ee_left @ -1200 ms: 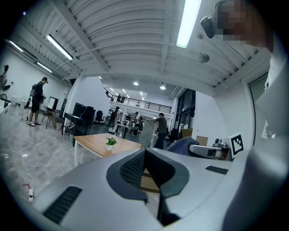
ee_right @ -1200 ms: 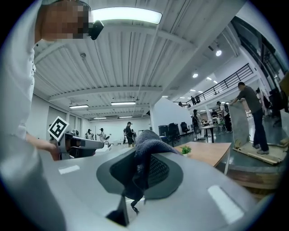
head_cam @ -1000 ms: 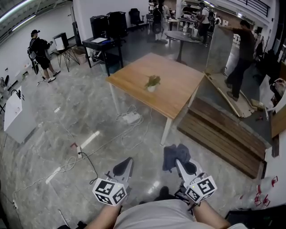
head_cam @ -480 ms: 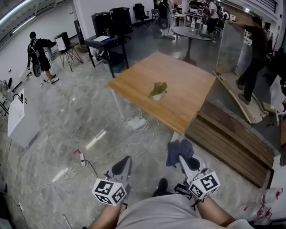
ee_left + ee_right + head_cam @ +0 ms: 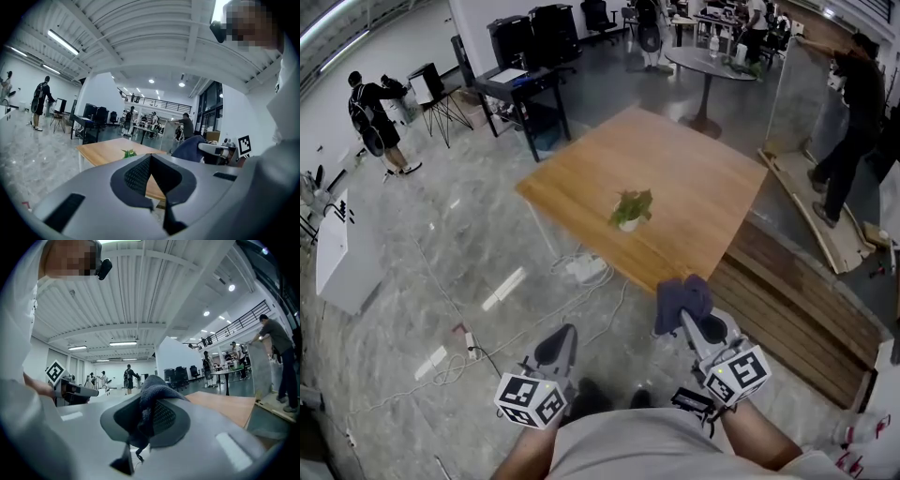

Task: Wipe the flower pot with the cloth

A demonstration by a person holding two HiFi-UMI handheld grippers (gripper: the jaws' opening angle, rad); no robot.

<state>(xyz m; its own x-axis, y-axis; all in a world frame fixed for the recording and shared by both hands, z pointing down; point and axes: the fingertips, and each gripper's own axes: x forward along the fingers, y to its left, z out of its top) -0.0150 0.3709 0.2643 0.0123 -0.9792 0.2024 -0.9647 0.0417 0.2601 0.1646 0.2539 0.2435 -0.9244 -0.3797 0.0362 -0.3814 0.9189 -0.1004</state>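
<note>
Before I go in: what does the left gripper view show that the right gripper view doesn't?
Only the left gripper view: the potted plant standing on the table, and the left gripper with fingers shut on nothing. Only the right gripper view: the right gripper pinching the cloth close up; no plant visible there. Both: the wooden table and the cloth.

left gripper (image 5: 563, 334) grey | right gripper (image 5: 690, 320) grey | 2 black-white marker cubes (image 5: 531, 400) | shirt (image 5: 628, 452) light grey

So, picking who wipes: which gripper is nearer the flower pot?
Right. The right gripper, shut on the cloth, is just short of the table bearing the flower pot; the left gripper hangs farther back.
</note>
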